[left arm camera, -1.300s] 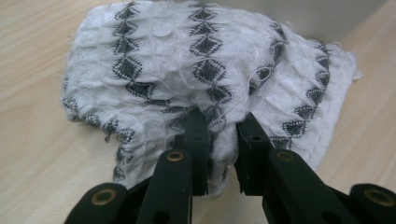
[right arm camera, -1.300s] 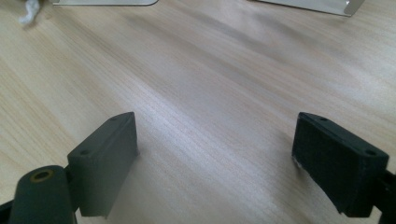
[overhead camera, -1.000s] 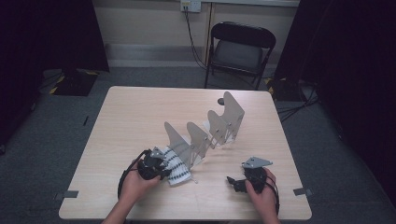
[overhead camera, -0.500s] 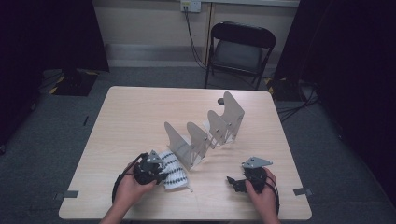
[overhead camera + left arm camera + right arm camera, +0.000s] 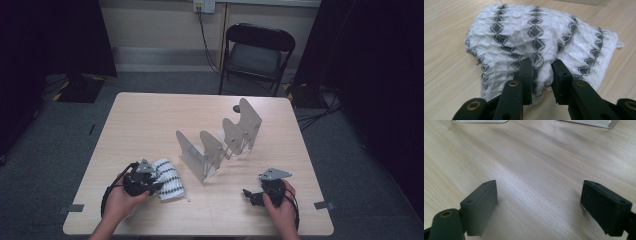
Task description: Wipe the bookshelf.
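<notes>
The left gripper (image 5: 541, 72) pinches a fold of the white, diamond-patterned cloth (image 5: 541, 42), jaws just easing apart, dragging it near the table's (image 5: 150, 120) front-left, clear of the metal rack (image 5: 220, 142). The right gripper (image 5: 539, 205) idles wide open, holding nothing.

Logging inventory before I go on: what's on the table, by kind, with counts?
Patterned cloth, white with dark diamonds: 1
Grey metal rack of upright plates: 1
Small dark round thing beyond the rack, too small to identify: 1
Total: 3
</notes>
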`<action>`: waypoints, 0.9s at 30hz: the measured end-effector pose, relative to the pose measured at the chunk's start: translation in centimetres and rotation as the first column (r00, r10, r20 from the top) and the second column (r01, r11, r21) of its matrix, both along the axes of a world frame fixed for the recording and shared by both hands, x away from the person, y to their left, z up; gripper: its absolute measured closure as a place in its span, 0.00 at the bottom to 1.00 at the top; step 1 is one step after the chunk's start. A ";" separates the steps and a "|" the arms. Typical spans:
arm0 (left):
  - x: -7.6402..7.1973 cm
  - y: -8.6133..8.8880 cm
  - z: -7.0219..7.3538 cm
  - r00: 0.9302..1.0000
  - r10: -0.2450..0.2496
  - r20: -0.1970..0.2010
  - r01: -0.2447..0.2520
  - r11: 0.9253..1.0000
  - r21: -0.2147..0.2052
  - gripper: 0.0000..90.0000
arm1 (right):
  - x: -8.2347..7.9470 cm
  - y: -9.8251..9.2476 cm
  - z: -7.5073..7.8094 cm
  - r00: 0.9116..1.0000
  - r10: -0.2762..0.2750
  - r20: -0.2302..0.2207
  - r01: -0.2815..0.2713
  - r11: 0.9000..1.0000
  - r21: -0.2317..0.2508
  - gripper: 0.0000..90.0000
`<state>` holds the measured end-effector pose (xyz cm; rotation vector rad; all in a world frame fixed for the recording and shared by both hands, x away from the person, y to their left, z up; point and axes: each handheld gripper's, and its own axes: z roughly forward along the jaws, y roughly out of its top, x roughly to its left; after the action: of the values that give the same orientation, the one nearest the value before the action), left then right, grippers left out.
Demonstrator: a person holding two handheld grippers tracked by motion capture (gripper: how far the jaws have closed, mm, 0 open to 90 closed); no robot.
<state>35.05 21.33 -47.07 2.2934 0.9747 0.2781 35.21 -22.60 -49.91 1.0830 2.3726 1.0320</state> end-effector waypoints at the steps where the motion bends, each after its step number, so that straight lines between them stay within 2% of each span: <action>1: -0.1 0.1 -0.1 1.000 -0.006 0.002 0.006 1.000 0.003 0.79 | 0.0 0.0 0.0 1.000 0.001 -0.001 -0.001 1.000 -0.001 0.15; 5: -0.3 0.3 -0.6 0.999 -0.008 0.034 0.007 1.000 0.024 0.63 | 0.0 0.0 0.0 1.000 0.000 -0.001 0.000 1.000 -0.001 0.15; 8: -0.2 0.6 -0.9 0.998 0.005 0.063 -0.005 1.000 -0.001 0.46 | 0.0 0.0 0.0 1.000 0.000 -0.002 0.000 1.000 -0.001 0.15; 12: -0.3 1.2 -0.9 0.996 -0.016 0.084 0.015 1.000 0.018 0.32 | 0.0 0.0 0.0 1.000 -0.002 -0.001 0.002 1.000 -0.002 0.15; 14: -0.4 1.5 -0.6 0.997 0.004 0.082 -0.003 1.000 -0.006 0.27 | 0.0 0.0 0.0 1.000 -0.002 -0.001 0.002 1.000 -0.002 0.15; 18: -0.6 2.4 -0.2 0.996 0.032 0.088 -0.029 0.999 -0.033 0.24 | 0.0 0.0 0.0 1.000 -0.003 -0.001 0.003 1.000 -0.002 0.15; 21: -0.6 3.0 -0.6 0.996 0.020 0.088 -0.020 1.000 -0.001 0.25 | 0.0 0.0 0.0 1.000 -0.003 -0.001 0.003 1.000 -0.003 0.15; 22: -0.6 3.1 -0.8 0.996 0.034 0.085 -0.034 0.999 -0.007 0.25 | 0.0 0.0 0.0 1.000 -0.002 -0.001 0.002 1.000 -0.002 0.15; 25: -0.5 3.5 -1.5 0.996 0.038 0.078 -0.037 0.999 -0.014 0.25 | -0.1 0.0 0.0 1.000 -0.008 0.003 0.008 1.000 -0.005 0.14; 27: -0.4 3.6 -1.8 0.996 0.027 0.086 -0.027 1.000 0.007 0.24 | -0.1 0.1 0.0 1.000 -0.007 0.007 0.007 1.000 -0.006 0.14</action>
<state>34.61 24.95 -48.85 2.2575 0.9632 0.3897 35.12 -22.54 -49.90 1.0837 2.3629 1.0242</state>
